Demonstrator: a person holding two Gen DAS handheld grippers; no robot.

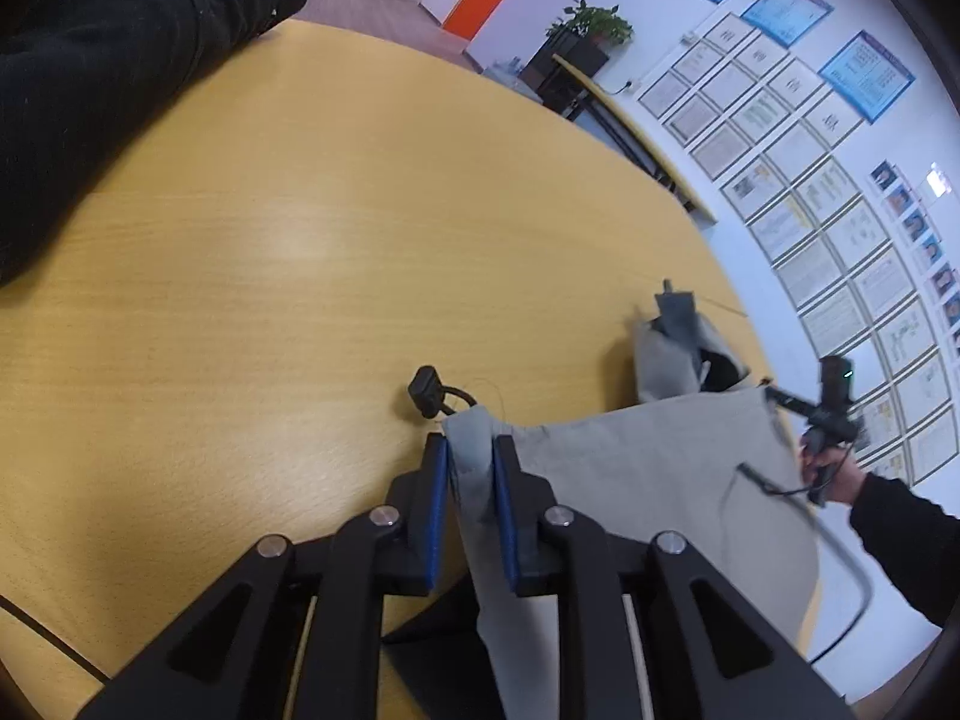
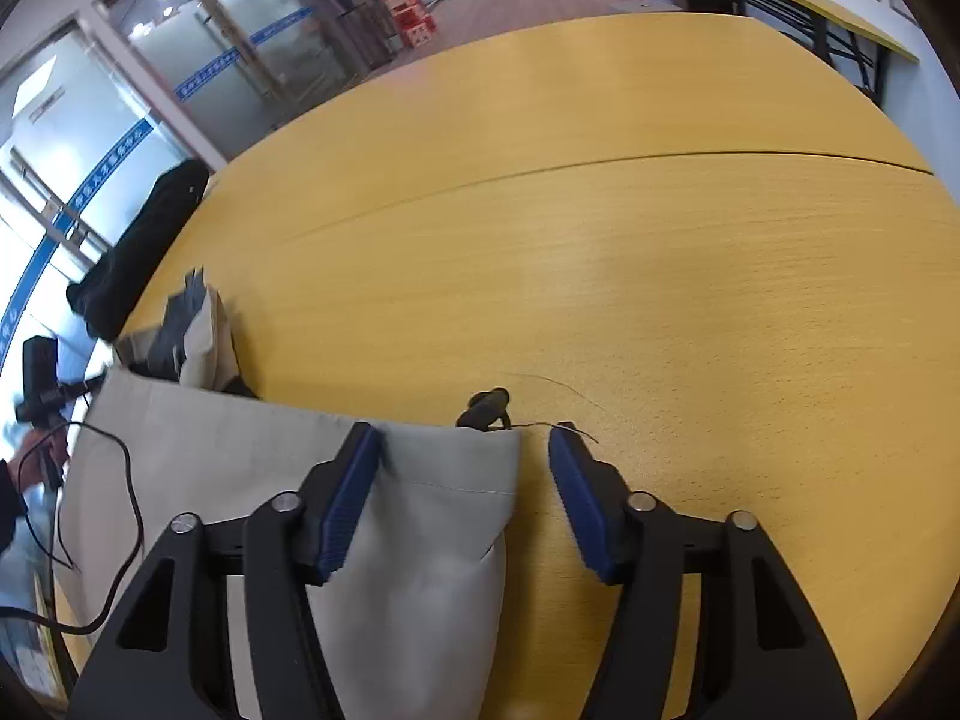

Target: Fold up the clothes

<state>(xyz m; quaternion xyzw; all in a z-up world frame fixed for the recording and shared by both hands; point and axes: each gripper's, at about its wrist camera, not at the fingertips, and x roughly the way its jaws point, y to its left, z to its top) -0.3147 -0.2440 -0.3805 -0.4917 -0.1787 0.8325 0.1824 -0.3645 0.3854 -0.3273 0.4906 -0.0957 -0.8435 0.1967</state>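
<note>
A light grey garment (image 1: 648,468) lies on the yellow wooden table (image 1: 270,240), with a drawstring toggle (image 1: 427,391) at its corner. My left gripper (image 1: 471,450) is shut on that corner of the grey cloth. In the right wrist view the same garment (image 2: 252,456) lies flat. My right gripper (image 2: 462,444) is open, its jaws wide apart, with the other cloth corner (image 2: 444,480) lying between them and its left finger (image 2: 351,492) touching the cloth. A second toggle (image 2: 489,405) sits just ahead. The right gripper shows far off in the left view (image 1: 822,414).
A black garment (image 1: 108,78) lies piled on the table's far left; it also shows in the right wrist view (image 2: 144,246). A folded grey-and-dark cloth bundle (image 1: 678,348) stands behind the garment. A black cable (image 2: 120,480) trails over the cloth. The table's seam (image 2: 600,165) crosses ahead.
</note>
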